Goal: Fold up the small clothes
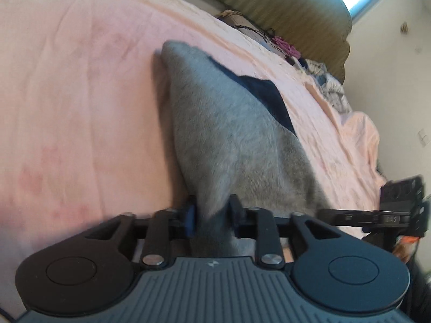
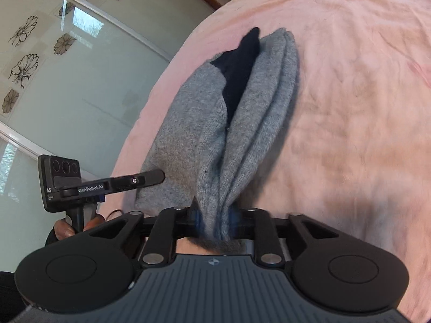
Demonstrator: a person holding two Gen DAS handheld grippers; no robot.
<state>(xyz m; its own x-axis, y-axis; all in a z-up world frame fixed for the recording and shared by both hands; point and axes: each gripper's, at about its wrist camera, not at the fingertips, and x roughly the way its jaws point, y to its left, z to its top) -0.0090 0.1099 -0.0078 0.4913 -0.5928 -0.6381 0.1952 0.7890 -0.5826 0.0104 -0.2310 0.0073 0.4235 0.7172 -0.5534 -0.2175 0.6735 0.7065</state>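
two tools, left tool [image 1: 211, 214] and right tool [image 2: 215, 222], each clamp one grey garment [image 2: 188, 123] above the pink bed [image 2: 350, 107].

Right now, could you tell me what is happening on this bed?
A person holds a gripper in each hand. The left gripper and right gripper are both shut on the grey garment, which has a dark navy part. They hold it over the pink bedspread, its folds bunched.

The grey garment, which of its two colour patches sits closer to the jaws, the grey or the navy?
The grey knit: it runs right into the jaws of both grippers, while the navy patch sits at the garment's far end.
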